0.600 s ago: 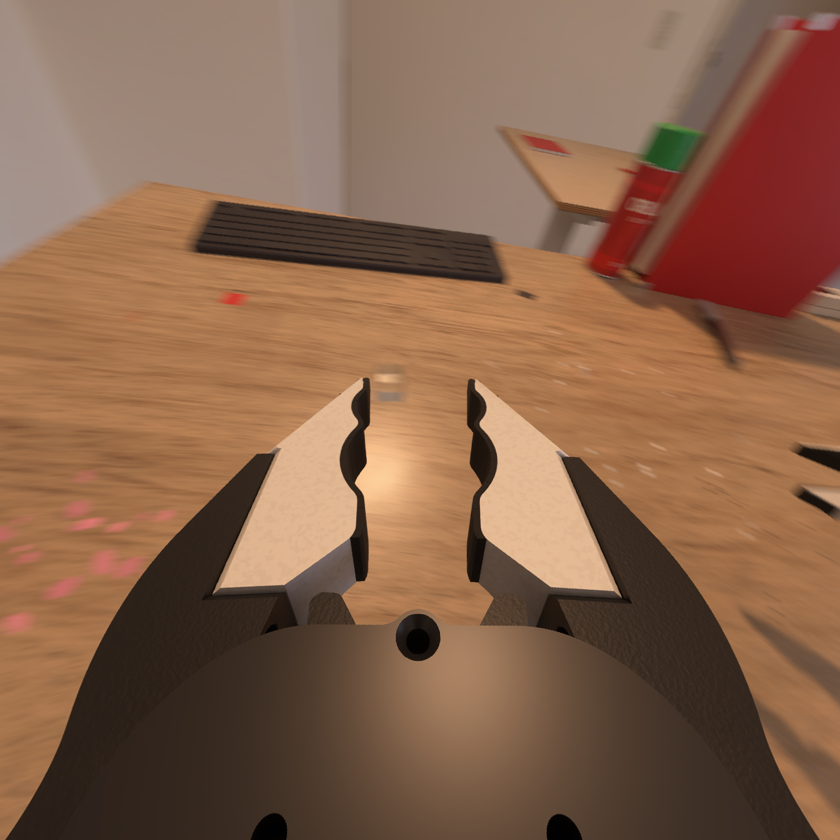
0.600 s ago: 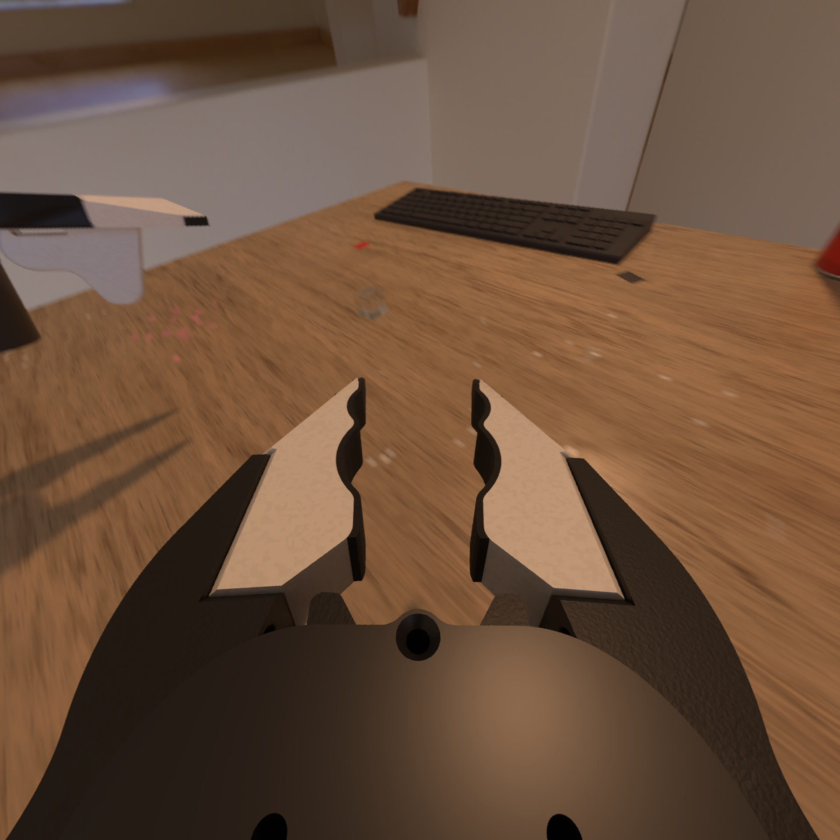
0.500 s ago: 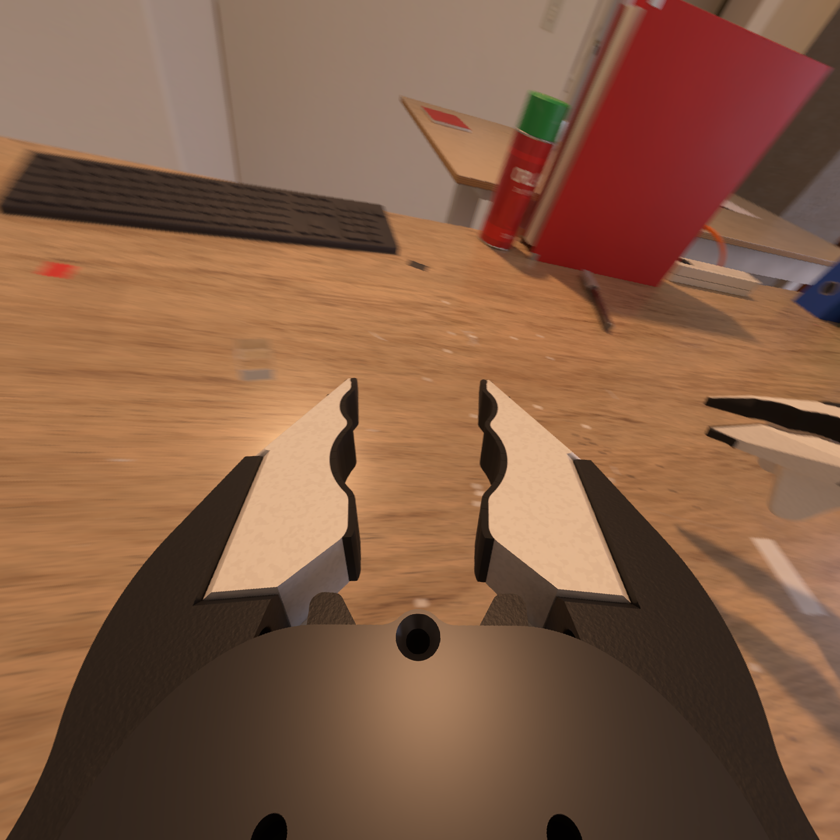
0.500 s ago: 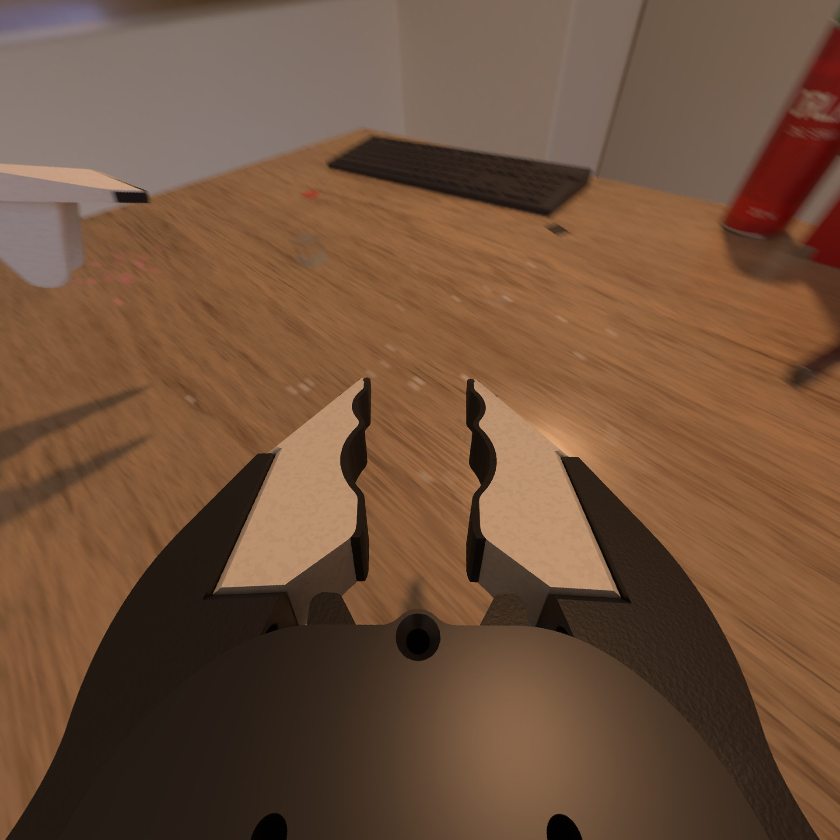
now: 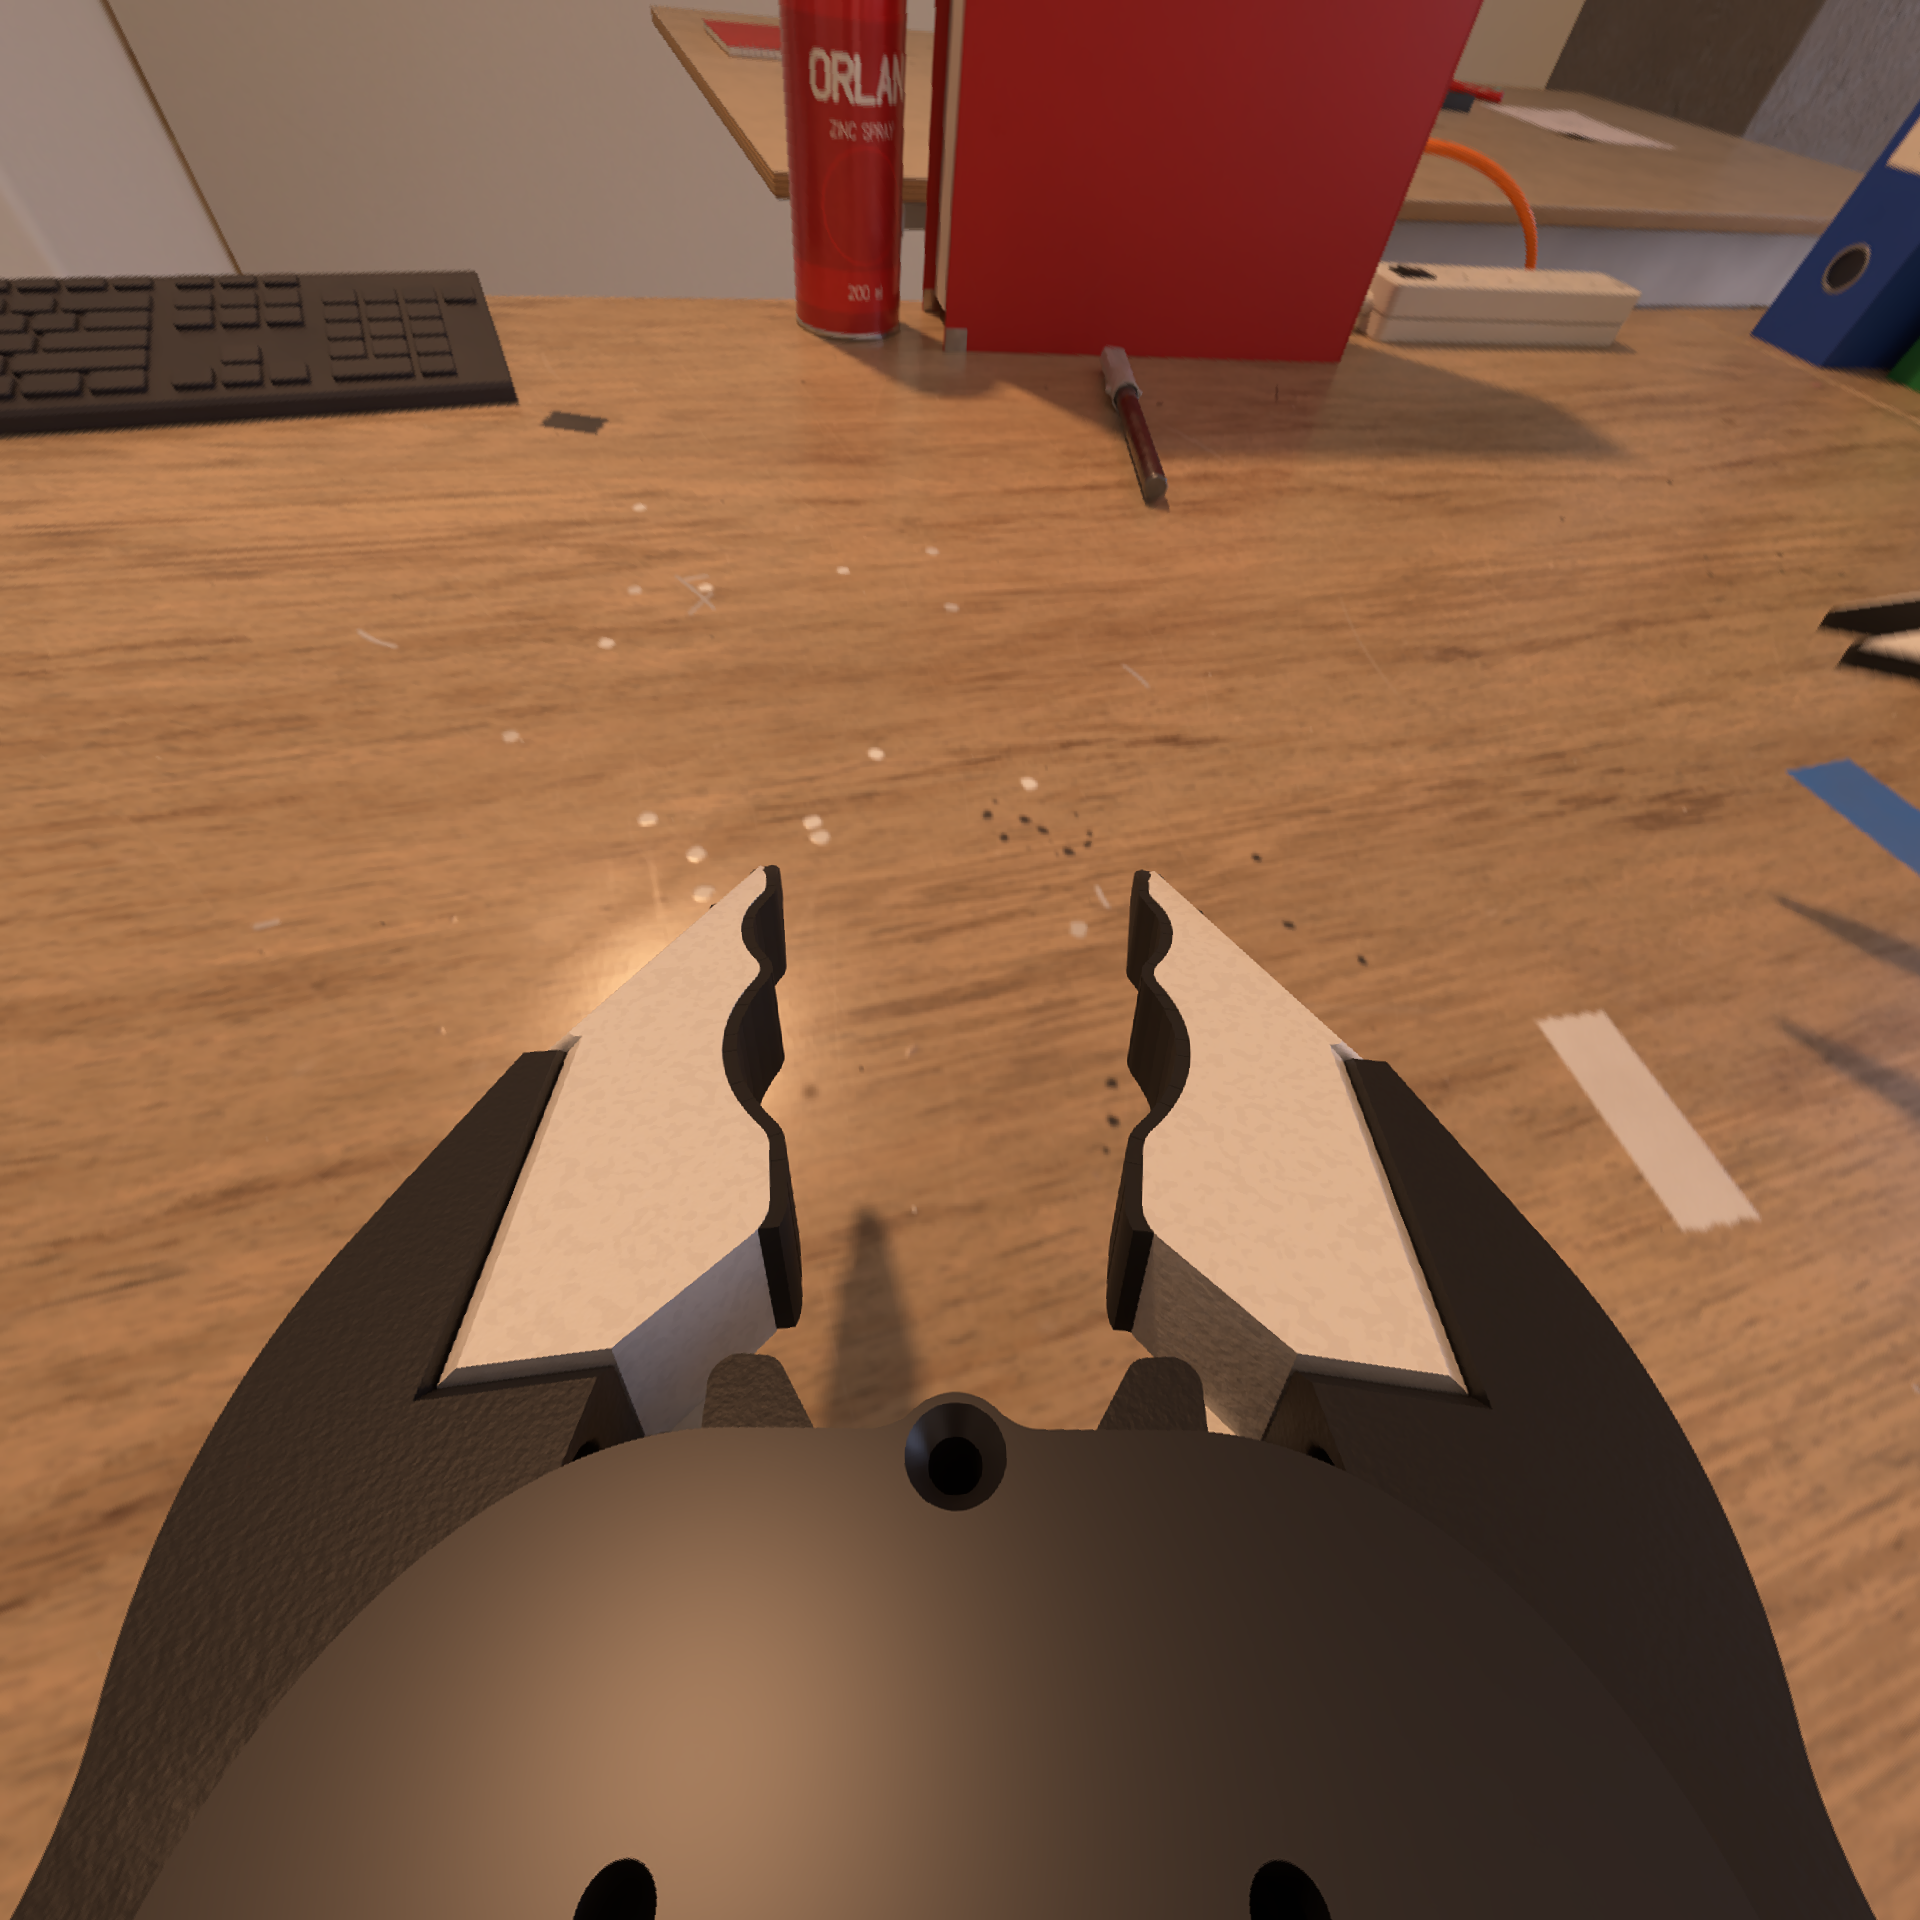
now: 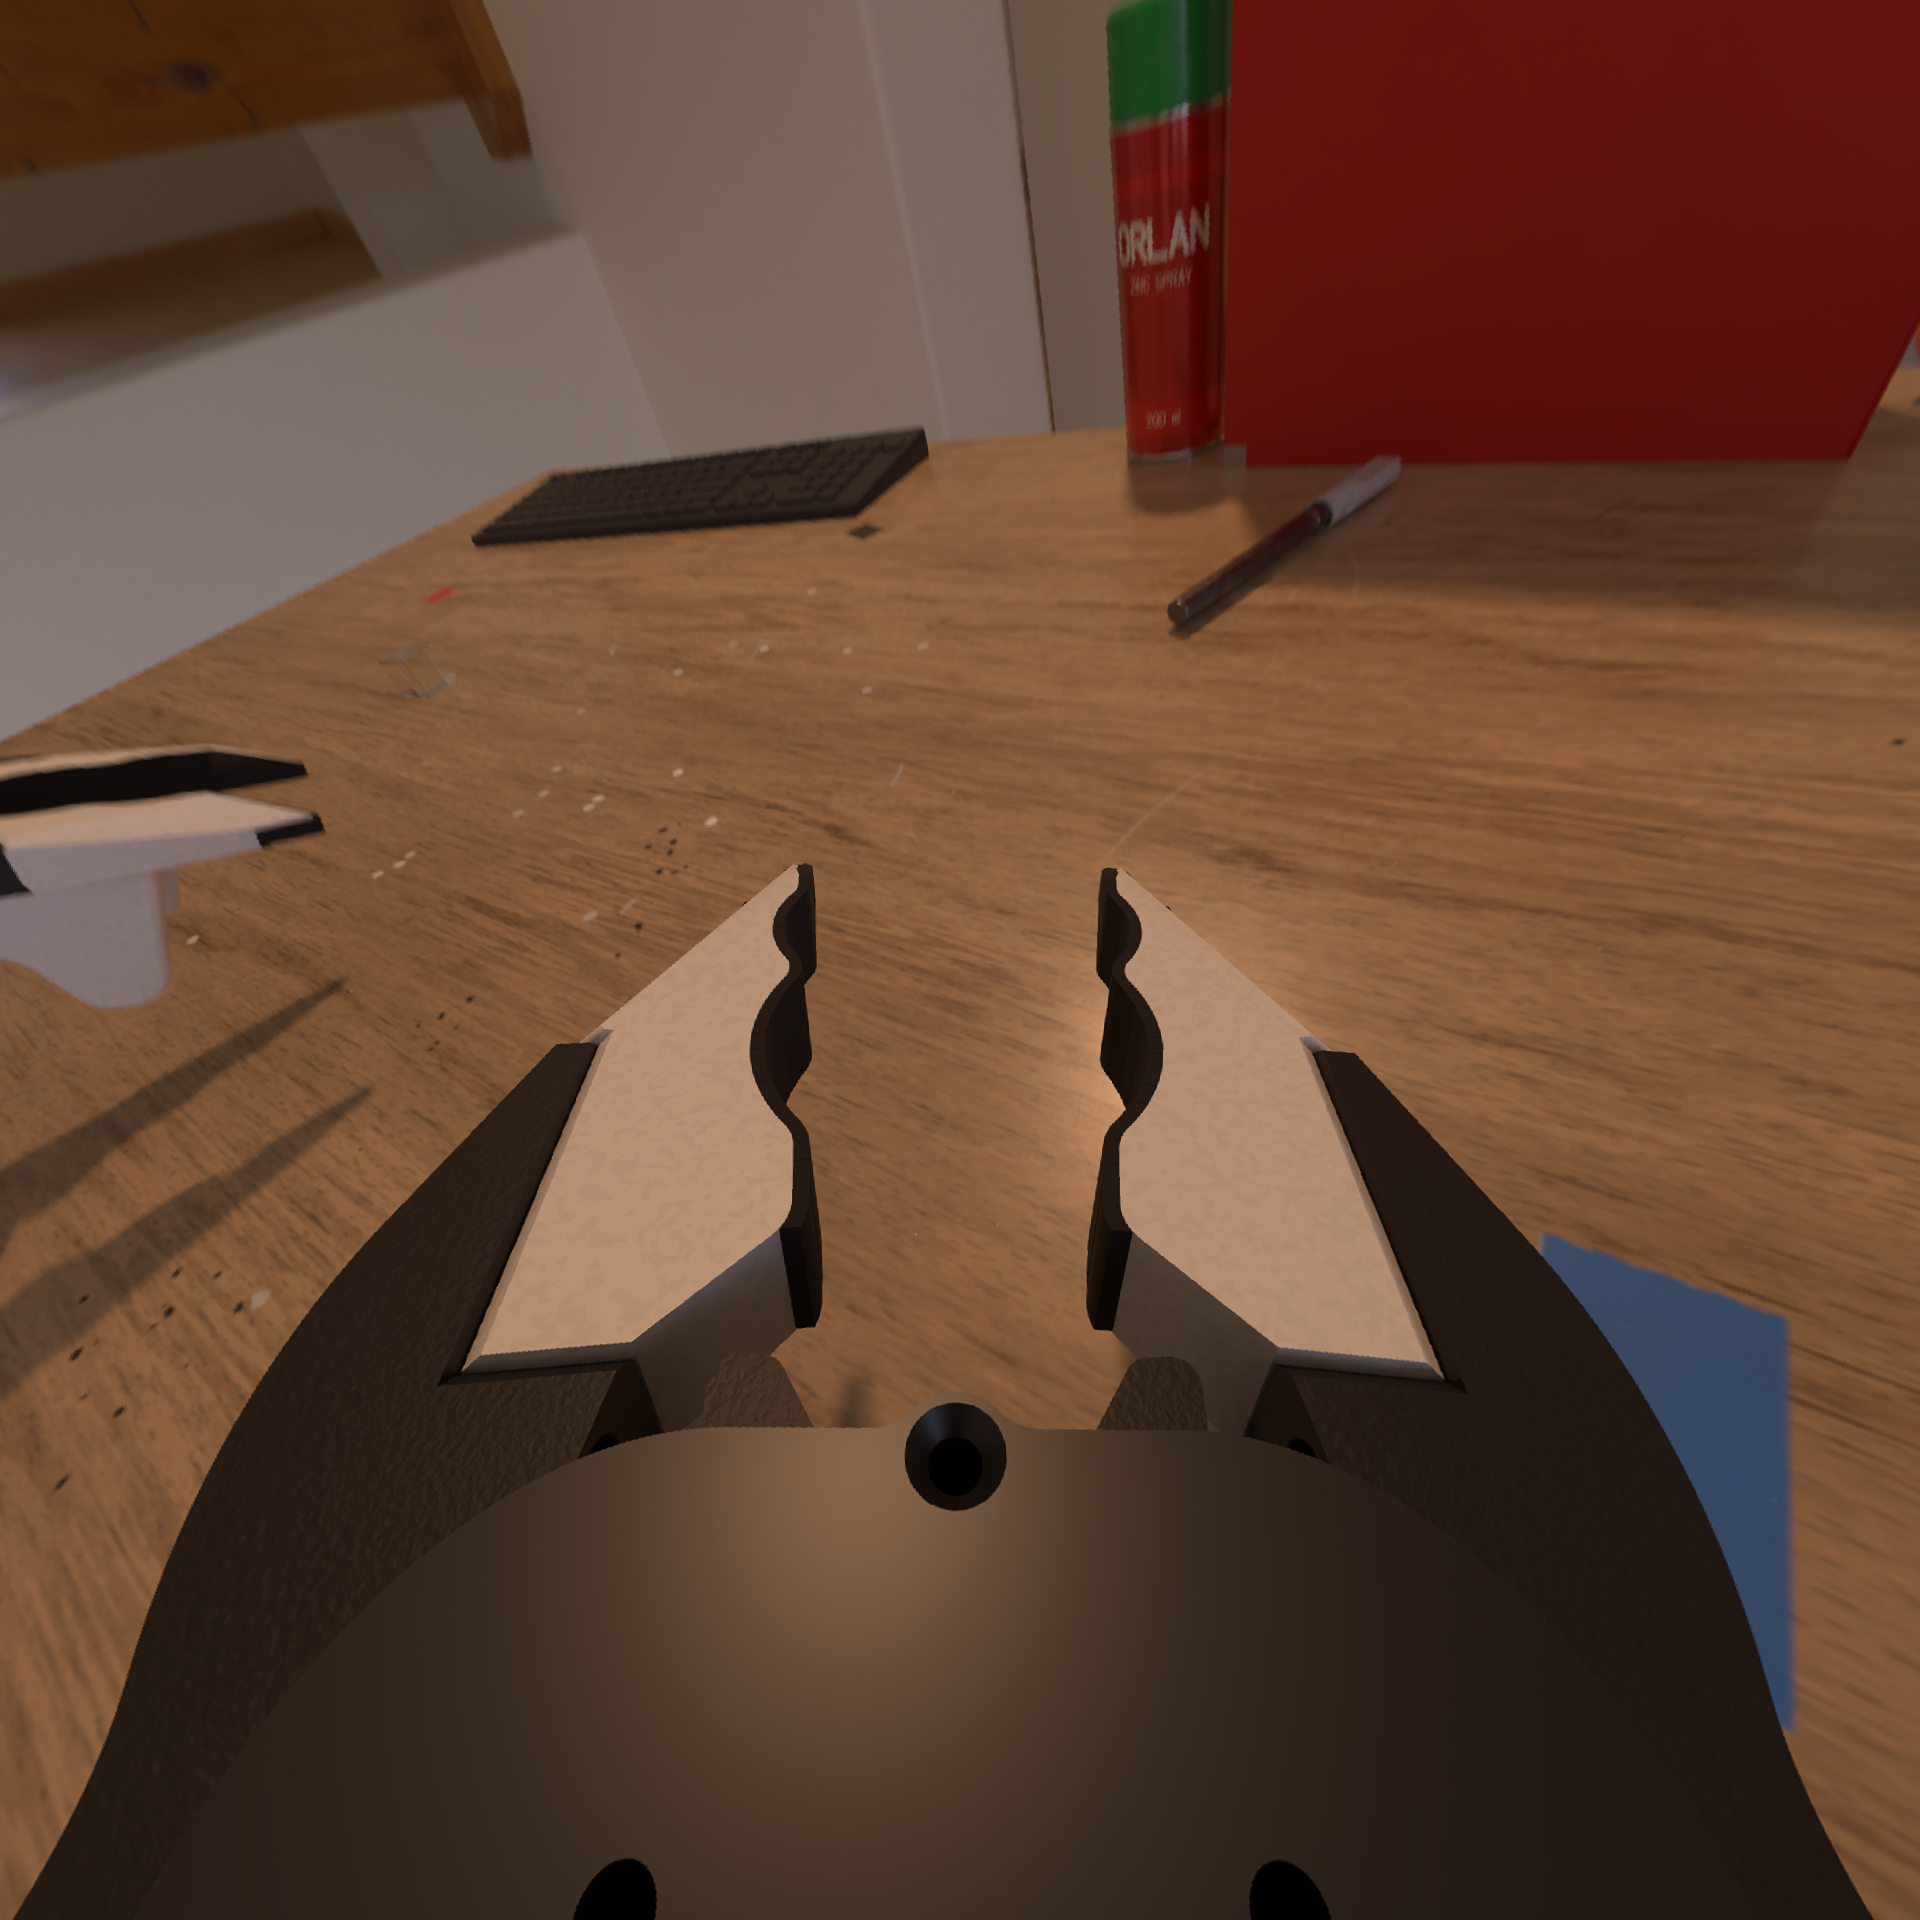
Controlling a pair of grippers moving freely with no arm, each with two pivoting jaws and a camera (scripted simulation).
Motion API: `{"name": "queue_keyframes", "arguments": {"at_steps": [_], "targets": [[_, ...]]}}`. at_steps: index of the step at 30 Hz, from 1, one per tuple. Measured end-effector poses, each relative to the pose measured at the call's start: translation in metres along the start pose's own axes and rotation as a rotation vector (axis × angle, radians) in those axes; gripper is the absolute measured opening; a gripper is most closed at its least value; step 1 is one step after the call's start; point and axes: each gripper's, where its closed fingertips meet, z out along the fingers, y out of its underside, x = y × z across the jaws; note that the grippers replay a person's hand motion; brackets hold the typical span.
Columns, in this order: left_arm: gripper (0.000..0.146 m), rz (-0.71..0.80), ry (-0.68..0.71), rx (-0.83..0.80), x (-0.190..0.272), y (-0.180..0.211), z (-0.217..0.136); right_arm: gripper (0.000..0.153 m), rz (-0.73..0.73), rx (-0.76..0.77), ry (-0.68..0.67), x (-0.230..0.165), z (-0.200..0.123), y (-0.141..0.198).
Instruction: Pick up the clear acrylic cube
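Both grippers, left (image 5: 954,883) and right (image 6: 954,878), hover with fingers wide and empty. The cube (image 6: 421,670) sits faint at upper left of the right wrist view on the worktop (image 6: 1455,831); steer toward it slowly, straddling it. The red can (image 6: 1169,239) bears white lettering

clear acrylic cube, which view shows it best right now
The right wrist view: the clear acrylic cube shows faintly on the wooden desk, far left, between the keyboard and the left gripper. The left wrist view does not show it at all.
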Motion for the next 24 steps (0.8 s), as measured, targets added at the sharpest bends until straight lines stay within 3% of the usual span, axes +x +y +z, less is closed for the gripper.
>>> {"name": "queue_keyframes", "arguments": {"at_steps": [5,11,16,20,24], "targets": [[0.065,0.006,0.016,-0.028,0.005,0.014,-0.007,0.055,-0.098,0.013,0.061,-0.004,-0.008,-0.007],[0.063,-0.005,0.016,-0.061,-0.003,0.024,-0.011,0.055,-0.158,-0.03,0.081,-0.009,0.006,0.004],[0.061,-0.077,0.09,-0.13,-0.019,0.009,-0.027,0.052,-0.13,-0.029,0.053,-0.013,0.008,0.006],[0.054,-0.166,-0.027,-0.171,-0.107,-0.04,-0.048,0.051,-0.103,-0.025,0.033,-0.012,0.007,0.005],[0.062,-0.158,-0.242,-0.44,-0.218,-0.06,-0.017,0.05,-0.052,-0.044,0.005,-0.009,0.01,0.007]]}}
